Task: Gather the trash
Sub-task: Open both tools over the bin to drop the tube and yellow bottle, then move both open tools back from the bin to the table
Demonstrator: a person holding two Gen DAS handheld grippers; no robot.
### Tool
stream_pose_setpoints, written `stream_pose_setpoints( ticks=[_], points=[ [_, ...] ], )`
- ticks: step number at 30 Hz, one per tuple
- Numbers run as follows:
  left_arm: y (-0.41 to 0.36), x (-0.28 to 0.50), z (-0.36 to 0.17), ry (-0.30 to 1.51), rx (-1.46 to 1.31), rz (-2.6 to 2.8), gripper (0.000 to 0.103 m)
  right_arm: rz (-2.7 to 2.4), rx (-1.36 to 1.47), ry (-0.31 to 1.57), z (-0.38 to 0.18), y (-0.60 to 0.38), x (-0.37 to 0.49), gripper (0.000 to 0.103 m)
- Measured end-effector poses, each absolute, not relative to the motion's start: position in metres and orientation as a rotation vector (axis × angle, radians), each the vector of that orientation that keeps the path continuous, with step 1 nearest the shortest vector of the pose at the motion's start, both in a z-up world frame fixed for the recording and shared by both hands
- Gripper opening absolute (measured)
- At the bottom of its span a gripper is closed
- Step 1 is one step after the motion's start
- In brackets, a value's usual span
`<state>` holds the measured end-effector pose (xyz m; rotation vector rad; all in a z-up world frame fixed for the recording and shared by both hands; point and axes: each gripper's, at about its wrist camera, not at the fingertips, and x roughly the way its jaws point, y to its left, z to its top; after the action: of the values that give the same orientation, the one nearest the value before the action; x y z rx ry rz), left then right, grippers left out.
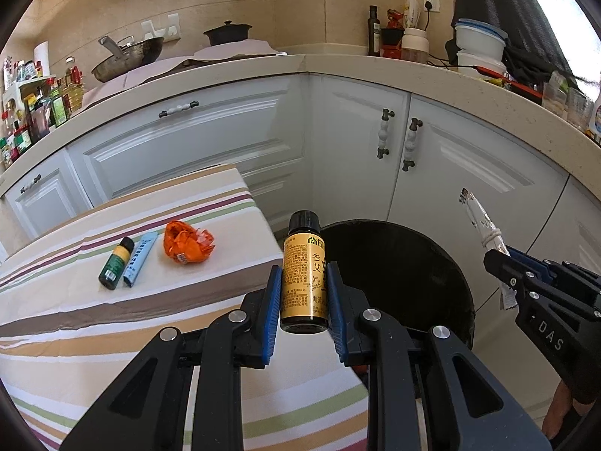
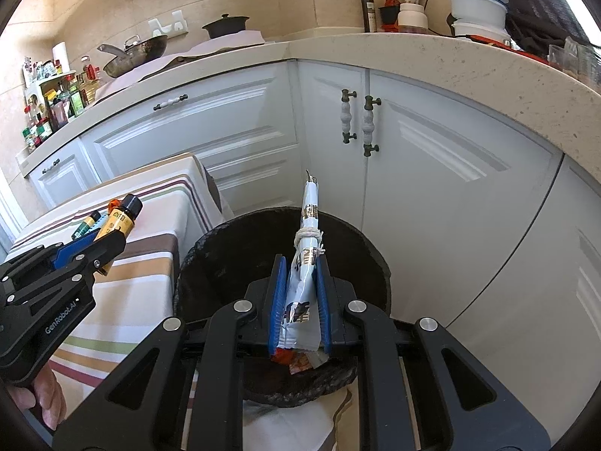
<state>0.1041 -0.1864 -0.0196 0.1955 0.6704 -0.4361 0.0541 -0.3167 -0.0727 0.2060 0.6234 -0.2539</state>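
Left wrist view: the left claw [image 1: 303,289] pinches a yellow-labelled bottle [image 1: 303,274] with a black cap, upright at frame centre, its print too small to read. Behind it sits the black bin [image 1: 413,263]. At right, the right claw [image 1: 501,259], marked "DAS", clamps a tied white wrapper [image 1: 482,225]. On the striped counter [image 1: 94,338] at left lie a green bottle [image 1: 114,263], blue tube [image 1: 139,259] and orange wrapper [image 1: 187,246]. Right wrist view reads "GenRobot.AI".
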Motion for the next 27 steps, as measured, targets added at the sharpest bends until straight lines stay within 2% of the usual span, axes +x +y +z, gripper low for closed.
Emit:
stream_pose_setpoints(
  ticks=[10,11,12,14,27],
  points=[
    [-0.207,0.117,-0.03,0.679,0.214,-0.458,0.025,-0.254,0.223,0.637,-0.084,-0.329,0.068,0.017],
    [-0.209,0.118,-0.032,0.679,0.22,-0.463,0.028,-0.253,0.225,0.638,-0.085,-0.33,0.071,0.017],
    [-0.212,0.119,-0.034,0.681,0.232,-0.46,0.04,-0.249,0.225,0.641,-0.087,-0.331,0.074,0.018],
    [-0.215,0.123,-0.037,0.675,0.235,-0.448,0.053,-0.255,0.225,0.649,-0.091,-0.334,0.079,0.031],
    [-0.182,0.121,-0.031,0.667,0.213,-0.391,0.058,-0.264,0.239,0.65,-0.09,-0.335,0.08,0.032]
  ],
)
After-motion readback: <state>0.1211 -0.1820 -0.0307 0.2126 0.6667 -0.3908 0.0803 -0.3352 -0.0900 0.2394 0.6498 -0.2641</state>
